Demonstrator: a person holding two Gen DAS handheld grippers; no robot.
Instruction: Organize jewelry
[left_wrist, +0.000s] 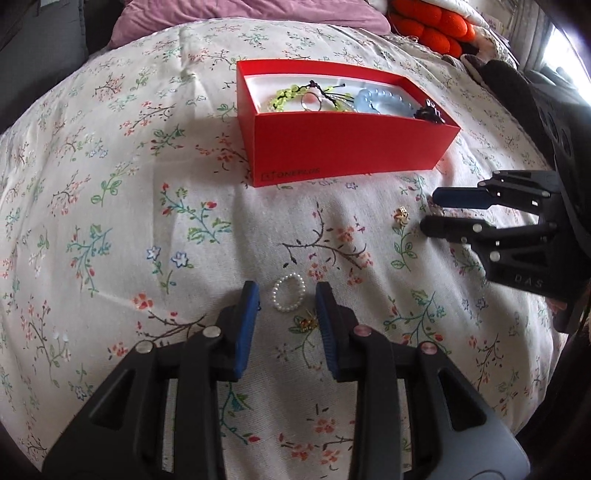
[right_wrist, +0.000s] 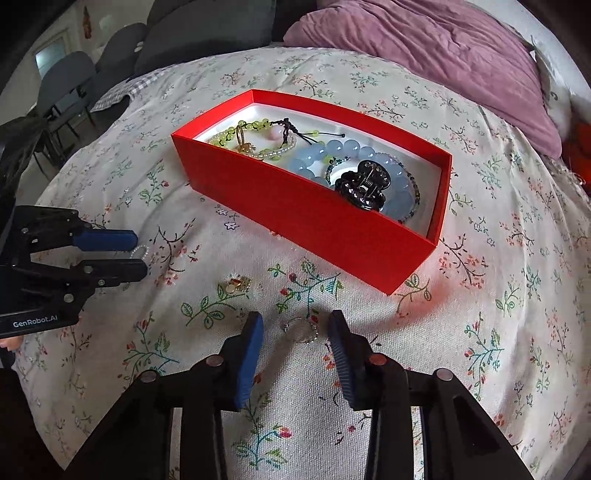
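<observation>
A red open box on the floral bedspread holds green beads, a blue bead bracelet and a dark hair claw. My left gripper is open, with a small pearl ring lying on the cloth between its tips, untouched. A gold trinket lies by its right finger. My right gripper is open around a thin beaded ring that lies flat on the cloth. Each gripper shows in the other's view: right gripper, left gripper.
A small gold piece lies just off the right gripper's tips. A purple pillow lies behind the box and an orange knitted thing at the back right. Dark chairs stand beyond the bed's left edge.
</observation>
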